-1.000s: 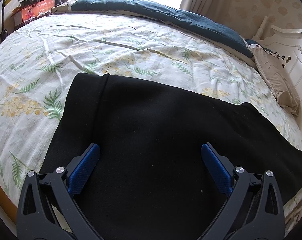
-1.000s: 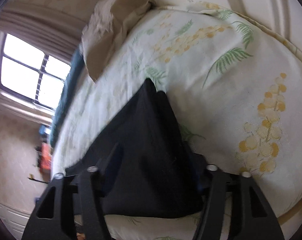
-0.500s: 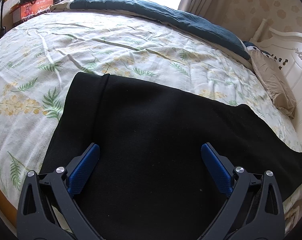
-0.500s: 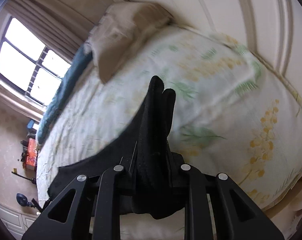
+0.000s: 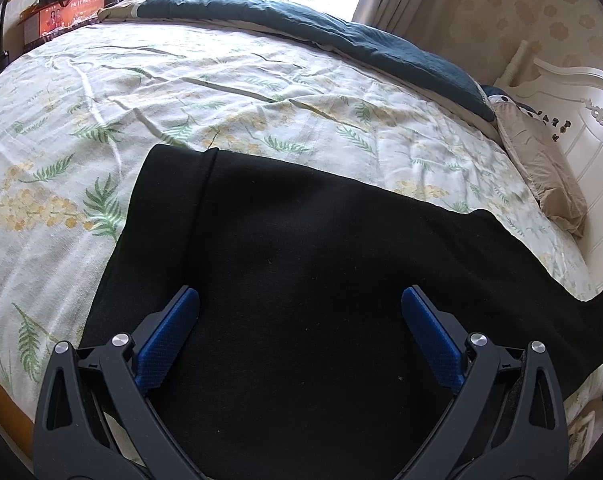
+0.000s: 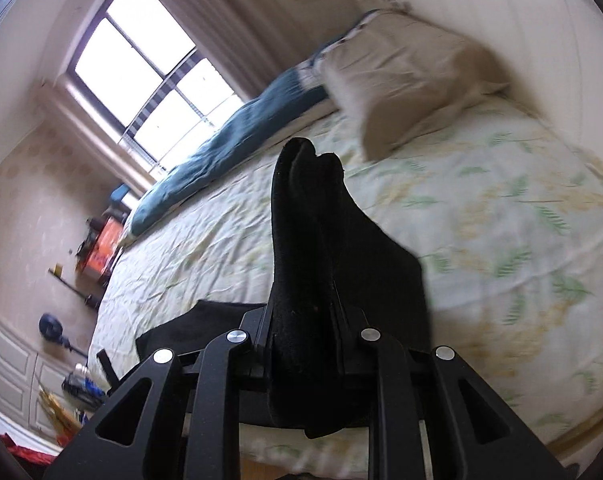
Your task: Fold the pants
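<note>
Black pants (image 5: 301, 264) lie spread across the near part of the bed, running from left to right. My left gripper (image 5: 300, 320) hovers over them, wide open and empty, its blue pads (image 5: 169, 328) apart. My right gripper (image 6: 305, 320) is shut on a bunched end of the pants (image 6: 301, 220), which sticks up between the fingers and is lifted off the bed. The right end of the pants rises off the bed in the left wrist view (image 5: 581, 280).
The bed has a floral sheet (image 5: 221, 92), a dark teal duvet (image 5: 321, 28) along the far side and a beige pillow (image 5: 541, 168) by the white headboard (image 5: 581, 112). Boxes (image 5: 61, 16) stand at the far left. Floor clutter (image 6: 73, 384) lies beside the bed.
My right gripper closed on the end of the pants and lifted it, swinging up toward the window side. The right end of the pants rose off the bed. My left gripper stayed nearly still.
</note>
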A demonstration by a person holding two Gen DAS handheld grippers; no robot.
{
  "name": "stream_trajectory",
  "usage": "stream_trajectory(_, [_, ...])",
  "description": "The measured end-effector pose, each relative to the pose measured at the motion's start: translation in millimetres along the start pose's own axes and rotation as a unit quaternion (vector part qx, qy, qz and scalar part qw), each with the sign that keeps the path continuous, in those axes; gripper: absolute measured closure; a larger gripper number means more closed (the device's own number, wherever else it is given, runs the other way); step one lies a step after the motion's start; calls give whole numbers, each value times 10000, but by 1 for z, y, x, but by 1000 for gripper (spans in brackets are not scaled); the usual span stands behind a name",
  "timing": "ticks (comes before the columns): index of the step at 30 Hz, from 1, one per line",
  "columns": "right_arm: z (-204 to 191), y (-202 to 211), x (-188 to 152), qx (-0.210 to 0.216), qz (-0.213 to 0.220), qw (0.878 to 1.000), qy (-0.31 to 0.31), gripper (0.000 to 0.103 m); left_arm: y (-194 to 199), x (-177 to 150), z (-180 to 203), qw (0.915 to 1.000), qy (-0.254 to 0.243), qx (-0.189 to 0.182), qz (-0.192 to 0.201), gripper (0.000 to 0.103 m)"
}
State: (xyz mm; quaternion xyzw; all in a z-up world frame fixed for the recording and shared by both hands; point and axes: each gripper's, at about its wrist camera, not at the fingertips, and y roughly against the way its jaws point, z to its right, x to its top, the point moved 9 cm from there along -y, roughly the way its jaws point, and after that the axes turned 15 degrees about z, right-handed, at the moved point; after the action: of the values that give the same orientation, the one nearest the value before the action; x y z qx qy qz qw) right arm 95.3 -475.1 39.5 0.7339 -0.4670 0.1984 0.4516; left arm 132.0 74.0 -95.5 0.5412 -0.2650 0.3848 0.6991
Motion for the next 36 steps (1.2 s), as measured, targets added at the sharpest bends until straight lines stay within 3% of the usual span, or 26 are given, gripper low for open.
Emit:
stream_trajectory(4, [-22,-27,-24,73,-178,9998,103,82,0,0,0,10000,-30,-6,2,2])
stream_trajectory(22, [-62,-121,-152,-725,-788,9889,1028,82,2,0,0,9999,14,-94,60,2])
stream_trajectory(36, [-68,-138,-178,-1340,-702,9746,1651,81,1,0,1,9999,-47,-62,87,2])
